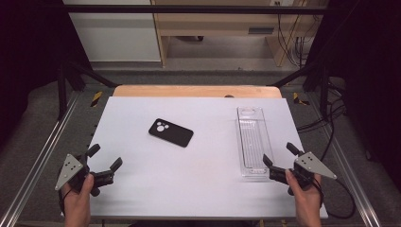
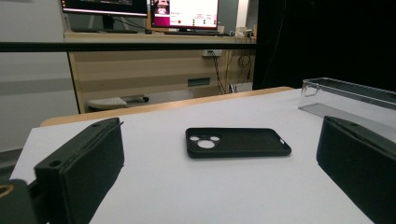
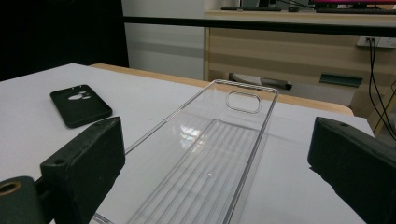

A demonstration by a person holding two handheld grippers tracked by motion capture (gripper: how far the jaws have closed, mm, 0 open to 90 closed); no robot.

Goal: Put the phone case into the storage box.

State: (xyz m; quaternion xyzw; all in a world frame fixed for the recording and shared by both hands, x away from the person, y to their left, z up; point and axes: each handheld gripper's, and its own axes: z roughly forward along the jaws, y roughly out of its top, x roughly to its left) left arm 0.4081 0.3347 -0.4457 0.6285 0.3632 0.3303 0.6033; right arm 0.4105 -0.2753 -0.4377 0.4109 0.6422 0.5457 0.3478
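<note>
Phone case [image 1: 170, 132] and clear tray [image 1: 254, 142] show no readable writing.

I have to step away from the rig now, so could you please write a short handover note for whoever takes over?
Left gripper: open, empty, low at the near left of the white table, pointing toward the black phone case.
Right gripper: open, empty, at the near end of the clear plastic tray.
Phone case: lying flat mid-table, camera cut-outs up, apart from the tray.
Tray: lengthwise along the right side, nothing in it.
Done: nothing visibly handled yet.
Left: likely pick up the case and place it in the tray.
</note>
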